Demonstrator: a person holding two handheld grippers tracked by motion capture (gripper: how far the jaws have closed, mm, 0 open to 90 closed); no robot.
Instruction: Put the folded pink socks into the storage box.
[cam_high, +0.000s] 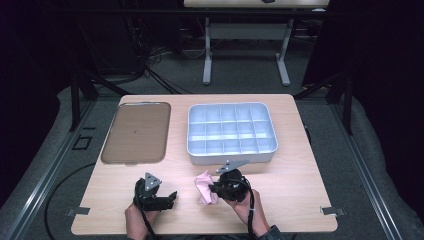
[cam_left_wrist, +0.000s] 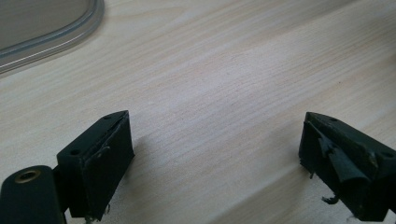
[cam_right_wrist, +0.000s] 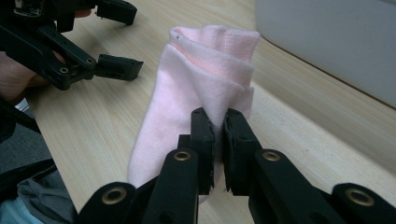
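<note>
While the high view looks down, one pink sock (cam_high: 205, 188) sits lower centre on the tabletop (cam_high: 295, 195), pinched by the right gripper (cam_high: 214, 189); one brown tray (cam_high: 136, 132) and one white divided bin (cam_high: 231, 133) wait above, likely sorting spots. Left gripper view: left gripper (cam_left_wrist: 215, 158) released, jaws spread over bare wood. Right gripper view: jaws clenched on sock fabric, probably to lift it.

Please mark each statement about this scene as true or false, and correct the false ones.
1. The right gripper is shut on the pink sock. True.
2. The left gripper holds the sock too. False: it is open over bare table.
3. The compartment tray contains socks. False: its compartments look empty.
4. The brown tray lies left of the compartment tray. True.
</note>
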